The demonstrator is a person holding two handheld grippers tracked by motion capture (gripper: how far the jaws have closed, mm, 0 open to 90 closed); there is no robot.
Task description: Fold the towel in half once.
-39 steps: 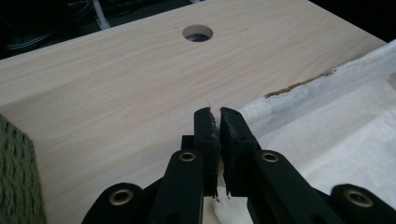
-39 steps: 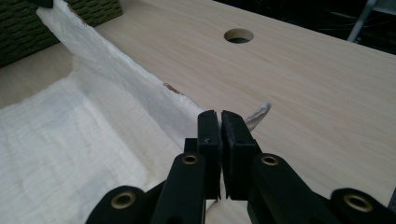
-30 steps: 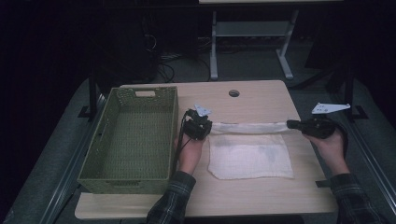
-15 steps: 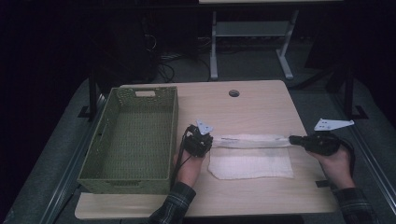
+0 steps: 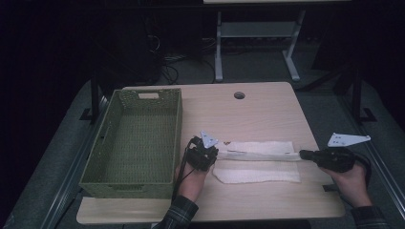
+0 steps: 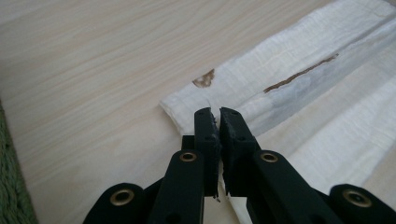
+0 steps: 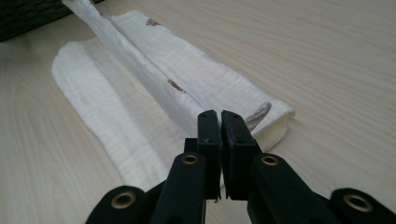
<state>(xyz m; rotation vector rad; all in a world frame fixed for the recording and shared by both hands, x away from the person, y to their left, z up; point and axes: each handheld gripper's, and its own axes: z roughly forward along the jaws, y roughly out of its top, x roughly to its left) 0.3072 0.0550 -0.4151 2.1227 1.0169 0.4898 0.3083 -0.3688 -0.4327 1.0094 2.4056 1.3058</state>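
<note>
Jointly held towel fold, seen from above and along both grippers.
Left gripper and right gripper each have their jaws clamped on one end of the white towel, whose raised fold stretches between them over the table, beside the green basket.

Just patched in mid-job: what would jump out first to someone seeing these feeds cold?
The white cloth on the near half of the table, one edge lifted and stretched taut between the left gripper and the right gripper, both shut on it. Next, the empty green basket at the table's left. Brown stains mark the cloth in both gripper views.
</note>
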